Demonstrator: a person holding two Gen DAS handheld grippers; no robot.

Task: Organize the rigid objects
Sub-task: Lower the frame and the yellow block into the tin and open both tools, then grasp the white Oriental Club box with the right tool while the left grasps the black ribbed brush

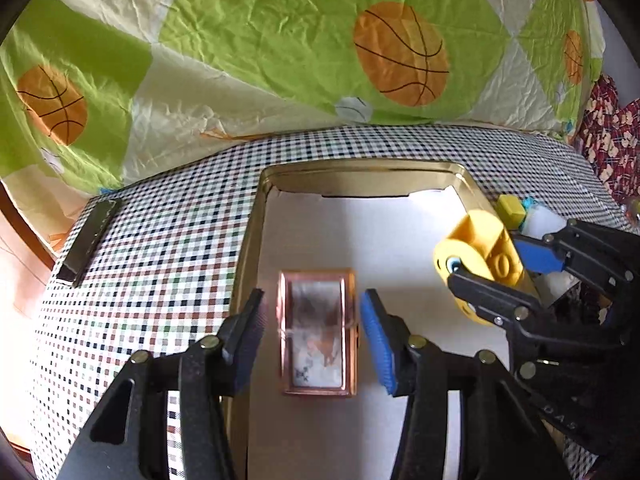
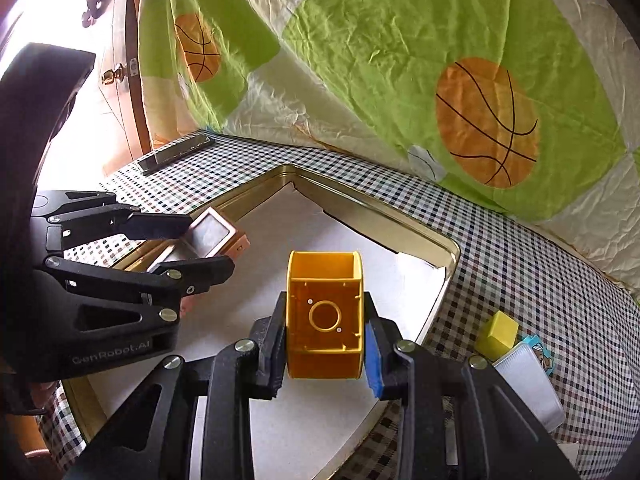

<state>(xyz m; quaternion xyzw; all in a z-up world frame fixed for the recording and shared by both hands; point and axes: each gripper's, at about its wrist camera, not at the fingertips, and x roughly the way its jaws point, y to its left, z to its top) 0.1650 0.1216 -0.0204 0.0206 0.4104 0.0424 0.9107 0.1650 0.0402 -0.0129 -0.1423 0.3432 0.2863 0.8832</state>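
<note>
A rose-gold box with a mirrored lid [image 1: 318, 332] lies flat on the white liner of the gold tray [image 1: 360, 168]. My left gripper [image 1: 312, 294] straddles it, open, with a gap at each finger; the right wrist view shows this left gripper [image 2: 208, 246] around the box [image 2: 212, 234]. A yellow plastic housing with a round hole [image 2: 324, 312] sits on the liner of the tray [image 2: 360, 204]. It lies between the fingers of my right gripper [image 2: 324, 308], with a slim gap at the blue pad. From the left, the right gripper [image 1: 484, 260] and yellow housing [image 1: 480, 256] sit by the tray's right rim.
Right of the tray, on the checked tablecloth [image 1: 160, 240], lie a small yellow cube [image 2: 498, 332] and a white packet [image 2: 528, 380]. A dark flat bar [image 1: 90, 240] rests at the table's far left edge. A basketball-print sheet [image 1: 280, 40] hangs behind the table.
</note>
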